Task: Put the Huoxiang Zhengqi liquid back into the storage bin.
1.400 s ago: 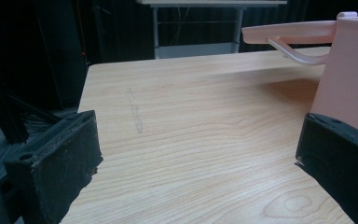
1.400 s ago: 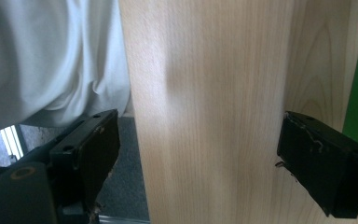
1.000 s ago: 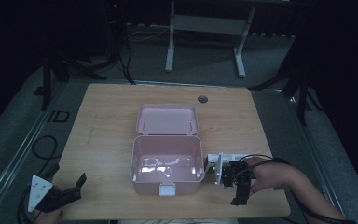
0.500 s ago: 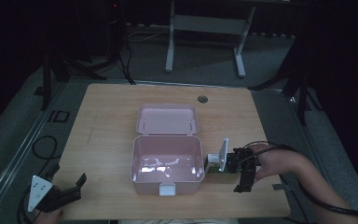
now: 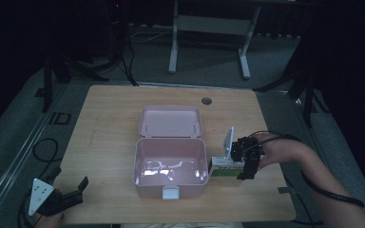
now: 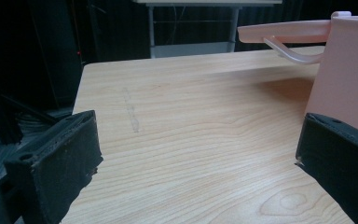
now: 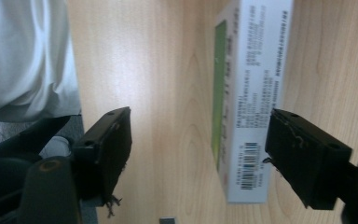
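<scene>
Right gripper [image 5: 245, 164] just lifted, jaws narrowing beside green-white carton [image 5: 225, 166], pads not pressing yet. Carton lies on table [image 5: 109, 118] just right of open pink box [image 5: 170, 164]. Left gripper [image 5: 69, 199] wide, idle.

The light wooden table [image 5: 109, 118] carries a round dark grommet [image 5: 206, 100] near its far edge, and a faint pencil-like streak [image 6: 131, 112] marks the bare wood on the left. Beyond it stands a white metal frame with 2 splayed feet [image 5: 209, 42] on grey floor. Black cables [image 5: 43, 147] loop on the floor at left, beside dark stand legs [image 5: 52, 76].
</scene>
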{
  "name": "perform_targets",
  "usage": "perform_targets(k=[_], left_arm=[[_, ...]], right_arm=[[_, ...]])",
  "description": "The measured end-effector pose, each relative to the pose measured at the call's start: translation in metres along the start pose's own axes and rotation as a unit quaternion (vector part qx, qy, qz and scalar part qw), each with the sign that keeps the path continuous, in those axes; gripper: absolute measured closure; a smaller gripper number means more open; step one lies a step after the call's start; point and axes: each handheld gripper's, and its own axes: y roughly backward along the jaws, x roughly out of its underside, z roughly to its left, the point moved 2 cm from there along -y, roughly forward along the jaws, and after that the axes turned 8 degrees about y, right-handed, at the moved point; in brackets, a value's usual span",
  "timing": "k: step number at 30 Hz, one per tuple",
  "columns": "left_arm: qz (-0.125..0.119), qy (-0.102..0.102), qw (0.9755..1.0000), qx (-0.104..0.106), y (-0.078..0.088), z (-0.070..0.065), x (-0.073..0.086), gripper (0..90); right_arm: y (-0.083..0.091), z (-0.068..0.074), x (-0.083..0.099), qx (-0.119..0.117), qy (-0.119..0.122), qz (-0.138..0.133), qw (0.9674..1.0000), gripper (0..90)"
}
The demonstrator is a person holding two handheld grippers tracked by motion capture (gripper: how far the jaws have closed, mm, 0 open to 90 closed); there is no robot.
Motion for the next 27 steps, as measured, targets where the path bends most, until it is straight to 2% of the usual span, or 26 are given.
perform_targets(k=[6,14,21,27], left_arm=[[0.001,-0.001,1.0000,0.002,0.000,0.000,0.000,0.0],[0.001,-0.001,1.0000,0.003,0.000,0.000,0.000,0.0],[0.002,-0.002,1.0000,0.004,0.000,0.000,0.001,0.0],[0.002,-0.002,1.0000,0.005,0.000,-0.001,0.001,0.0]], right_arm=[[-0.008,-0.015,0.001,0.009,-0.001,0.004,1.0000,28.7],[-0.021,-0.031,0.004,0.019,-0.013,0.027,0.9994,32.5],[-0.034,-0.037,0.003,0.012,-0.016,0.020,0.9996,34.7],[-0.045,-0.041,0.005,-0.005,-0.023,0.017,0.9996,42.3]])
